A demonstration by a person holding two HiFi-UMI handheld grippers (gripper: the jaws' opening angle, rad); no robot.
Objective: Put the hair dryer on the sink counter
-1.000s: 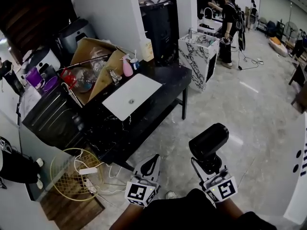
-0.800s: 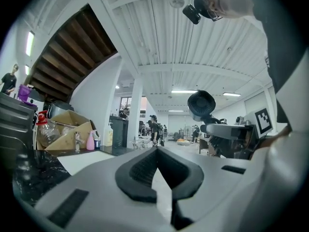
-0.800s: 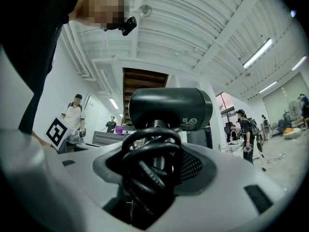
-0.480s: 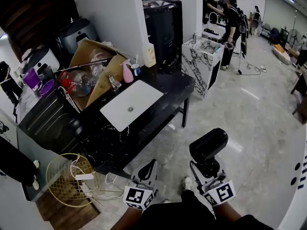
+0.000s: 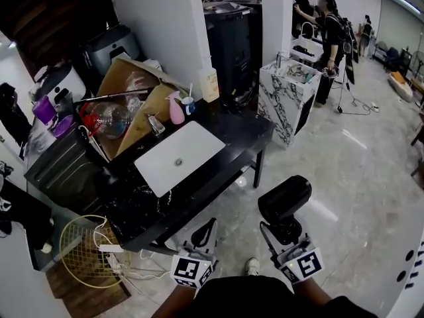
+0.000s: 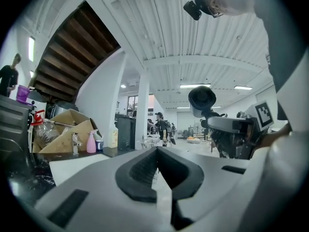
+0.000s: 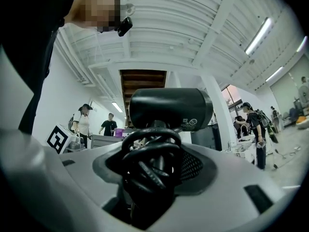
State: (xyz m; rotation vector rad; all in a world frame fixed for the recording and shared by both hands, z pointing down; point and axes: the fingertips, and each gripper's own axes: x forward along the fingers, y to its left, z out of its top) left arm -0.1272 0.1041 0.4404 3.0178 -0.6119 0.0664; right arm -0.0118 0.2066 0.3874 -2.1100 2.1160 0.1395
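Note:
A black hair dryer [image 5: 285,201] with its coiled cord stands upright in my right gripper [image 5: 283,236], which is shut on its handle; in the right gripper view the hair dryer [image 7: 170,109] fills the middle above the right gripper [image 7: 152,178]. The black sink counter [image 5: 248,130] with a white basin [image 5: 177,156] lies ahead to the left, over bare floor. My left gripper [image 5: 205,234] is held low beside the right one, shut and holding nothing. In the left gripper view the left gripper [image 6: 158,175] shows its pads together, and the hair dryer [image 6: 202,100] shows at the right.
On the counter stand a pink spray bottle [image 5: 175,108], a cup [image 5: 189,105], a faucet [image 5: 154,124] and a cardboard box [image 5: 136,98]. A wire basket [image 5: 83,247] with cables sits on the floor at left. A marble sink stand [image 5: 291,95] and a person [image 5: 331,28] are farther back.
The view has shifted closer to the counter, which now sits slightly lower and nearer. Both grippers keep their pose, the hair dryer still held.

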